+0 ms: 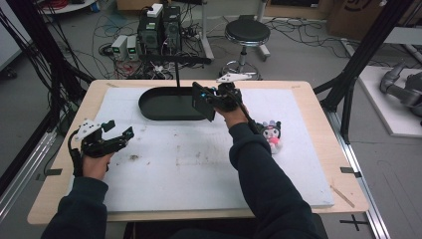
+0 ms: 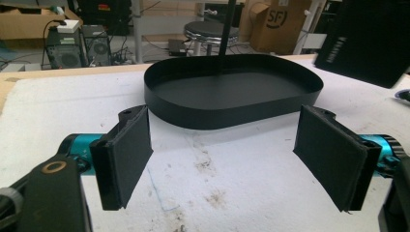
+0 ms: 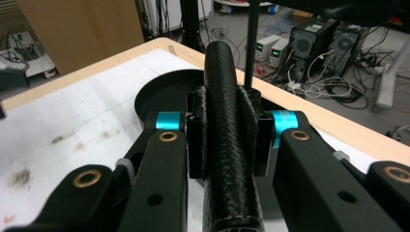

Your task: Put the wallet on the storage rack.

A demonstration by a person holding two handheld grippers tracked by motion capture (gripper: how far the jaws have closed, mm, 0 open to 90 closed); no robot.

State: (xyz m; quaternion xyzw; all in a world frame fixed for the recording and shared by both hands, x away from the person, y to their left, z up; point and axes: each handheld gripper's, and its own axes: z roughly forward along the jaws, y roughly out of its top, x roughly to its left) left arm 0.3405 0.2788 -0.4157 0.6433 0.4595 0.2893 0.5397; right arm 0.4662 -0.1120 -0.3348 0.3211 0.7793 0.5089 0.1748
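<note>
A flat black case (image 1: 203, 102) with a textured leather-like skin is held up on edge over the right end of the black oval tray (image 1: 149, 113). My right gripper (image 1: 211, 98) is shut on it. In the right gripper view the case (image 3: 223, 87) stands edge-on between the two pads (image 3: 193, 140). In the left gripper view the same case (image 2: 367, 41) hangs at the top right, above the tray (image 2: 193, 118). My left gripper (image 1: 118, 133) rests low at the table's left, open, with nothing between its pads (image 2: 130, 154).
A thin black post (image 1: 176, 74) rises from the tray's back rim. A small black-and-pink plush toy (image 1: 272, 135) lies right of my right forearm. A stained white mat (image 1: 189, 164) covers the wooden table. A stool (image 1: 247, 34), computers (image 1: 159, 27) and cables stand on the floor beyond.
</note>
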